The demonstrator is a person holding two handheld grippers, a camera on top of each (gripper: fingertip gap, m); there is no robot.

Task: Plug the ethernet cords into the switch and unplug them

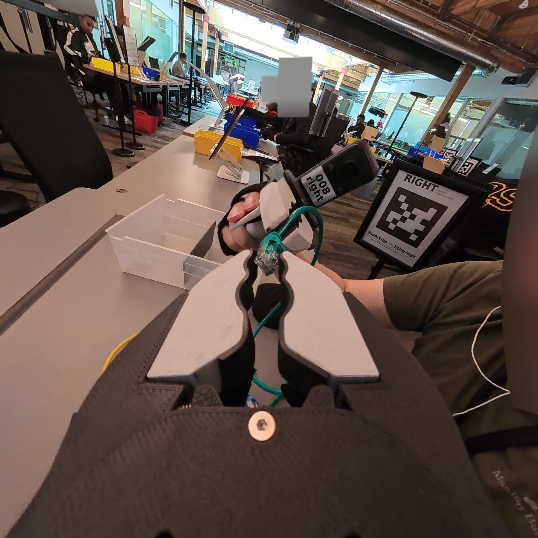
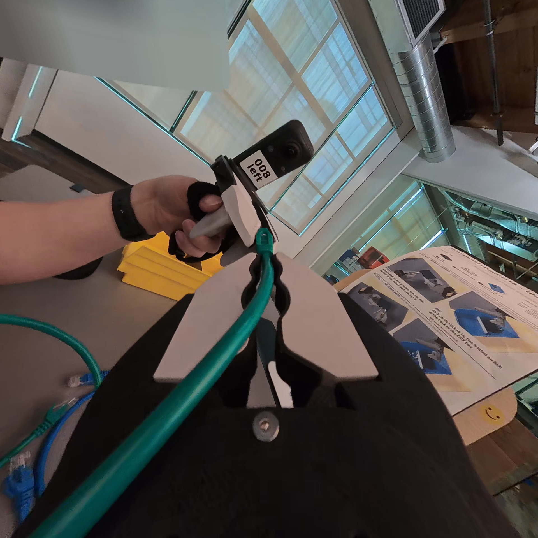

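A green ethernet cord (image 2: 247, 317) runs up between the fingers of my right gripper (image 2: 265, 257), which is shut on it just behind its plug (image 2: 264, 241). In the left wrist view the clear-tipped green plug (image 1: 266, 257) sits between the tips of my left gripper (image 1: 265, 259), which are closed snugly around it. The two grippers face each other tip to tip above the grey table (image 1: 72, 291); the right gripper (image 1: 281, 233) shows beyond the plug. The switch is not in view.
A clear plastic bin (image 1: 163, 233) stands on the table to the left. Loose blue cords (image 2: 20, 489), another green plug (image 2: 52, 416) and a yellow cord (image 1: 116, 352) lie on the table. A yellow bin (image 2: 157, 270) and an instruction sheet (image 2: 436, 320) lie nearby. A framed sign (image 1: 407, 221) stands to the right. The tips of both grippers are at nearly the same place.
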